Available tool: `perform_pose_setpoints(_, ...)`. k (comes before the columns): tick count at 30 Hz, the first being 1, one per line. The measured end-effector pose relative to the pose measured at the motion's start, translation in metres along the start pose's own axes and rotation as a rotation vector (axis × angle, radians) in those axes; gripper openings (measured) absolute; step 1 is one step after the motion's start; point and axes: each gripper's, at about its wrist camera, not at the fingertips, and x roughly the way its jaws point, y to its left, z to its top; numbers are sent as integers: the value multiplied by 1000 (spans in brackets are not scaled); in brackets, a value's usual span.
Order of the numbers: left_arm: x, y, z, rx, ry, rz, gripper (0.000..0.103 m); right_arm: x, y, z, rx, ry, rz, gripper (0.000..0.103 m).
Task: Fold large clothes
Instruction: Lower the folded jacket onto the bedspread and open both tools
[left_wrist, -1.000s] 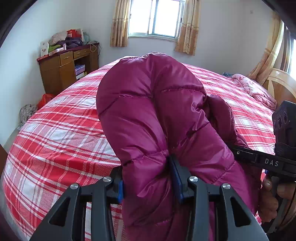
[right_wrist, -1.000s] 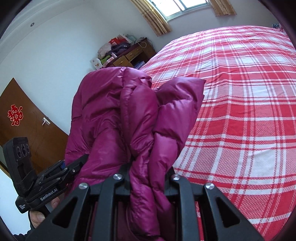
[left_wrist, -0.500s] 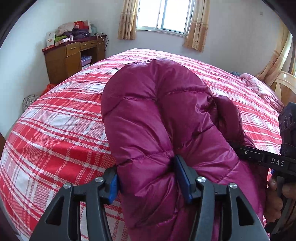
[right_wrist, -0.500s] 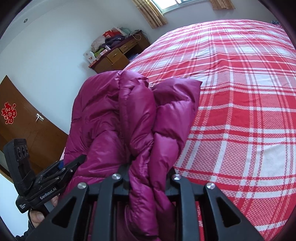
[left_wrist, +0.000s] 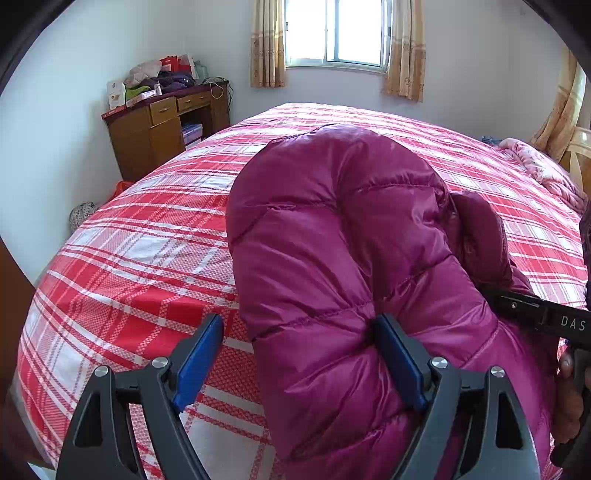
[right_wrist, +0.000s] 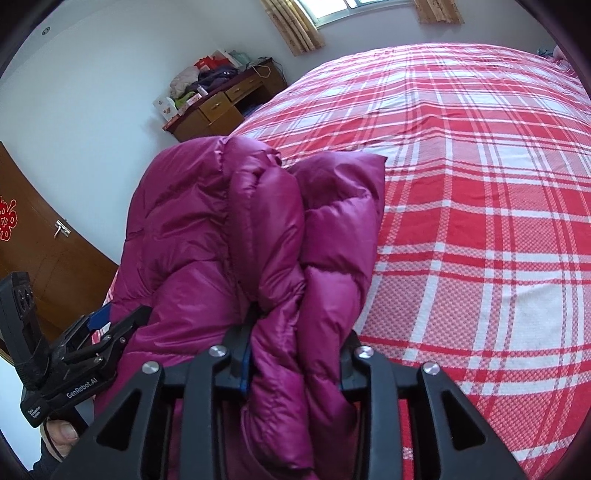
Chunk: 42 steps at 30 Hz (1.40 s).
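Note:
A puffy magenta down jacket, folded into a thick bundle, rests on the red plaid bed near its front edge. My left gripper is open and its jaws are still opening: the right blue pad touches the jacket, while the left pad stands clear of it over the sheet. In the right wrist view the jacket bunches up between the jaws of my right gripper. Those jaws are opening, and the fabric still fills the gap and presses both pads. Each gripper shows at the edge of the other's view.
The plaid bed stretches wide beyond the jacket. A cluttered wooden desk stands at the far left wall. A pink blanket lies at the bed's far right. A brown door is on the left.
My left jaws have spread wide and the left pad has come off the jacket. The right jaws have widened a little. The jacket bundle has sunk lower onto the bed.

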Motion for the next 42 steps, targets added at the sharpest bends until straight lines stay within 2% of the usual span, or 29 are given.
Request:
perform_pose_setpoints(2, -5, -1, 2, 14, 0, 17, 84, -7, 2, -1, -3, -15, -20, 45)
perform_pose_setpoints(5, -19, 0, 4, 34, -25, 43, 84, -23, 9, -1, -11, -58, -48, 49)
perform_pose_setpoints(12, -74, 3, 19, 26, -172, 49, 84, -82, 40, -10, -60, -201, -100, 56)
perform_pose_setpoints(16, -103, 4, 25, 31, -242, 37, 85, -108, 71, -14, -129, -269, -121, 70)
perform_pose_setpoints(20, -124, -3, 29, 34, -281, 26, 85, -123, 89, -16, -171, -296, -124, 71)
perform_pose_setpoints(27, -142, -7, 32, 34, -317, 18, 85, -138, 96, -20, -177, -327, -119, 73)
perform_pose_setpoints(42, -141, -9, 29, 37, -316, 18, 85, -141, 96, -24, -171, -333, -113, 74)
